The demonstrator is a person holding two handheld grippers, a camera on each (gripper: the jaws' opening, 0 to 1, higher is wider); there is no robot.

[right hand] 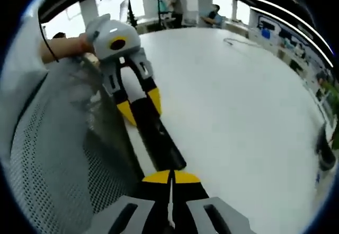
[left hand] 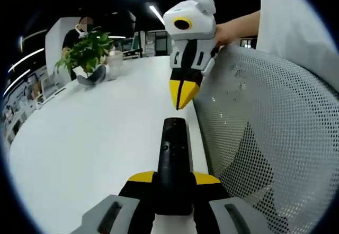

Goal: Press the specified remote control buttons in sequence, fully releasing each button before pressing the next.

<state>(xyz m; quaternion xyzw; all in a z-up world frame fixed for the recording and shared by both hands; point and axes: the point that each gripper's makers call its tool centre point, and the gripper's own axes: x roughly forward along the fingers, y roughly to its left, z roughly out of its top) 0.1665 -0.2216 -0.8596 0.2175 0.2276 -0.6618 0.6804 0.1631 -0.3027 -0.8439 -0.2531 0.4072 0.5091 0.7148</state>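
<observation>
- Remote control [left hand: 174, 165], black and slim, is the landmark: in the left gripper view it lies lengthwise between the yellow-tipped jaws of the left gripper [left hand: 174, 178], clamped at its near end, its far end reaching out over the white table [left hand: 95, 138].
- Small buttons sit on the remote's upper face, too small to read.
- Just beyond the remote's far end, the right gripper [left hand: 183, 99] hangs tip-down, jaws pressed together into one yellow point, apart from the remote by a narrow gap.
- A hand [left hand: 225, 33] grips that gripper's white body from behind.
- Right of the remote, a grey mesh chair back [left hand: 265, 117] stands against the table edge.
- Right gripper view: own jaws [right hand: 170, 178] closed tight with nothing between them, the remote [right hand: 159, 138] just ahead of the tips, running away to the left gripper [right hand: 139, 104], which holds its far end.
- Far beyond the remote, to its left: a potted plant [left hand: 87, 51] beside a pale jar [left hand: 114, 62].
</observation>
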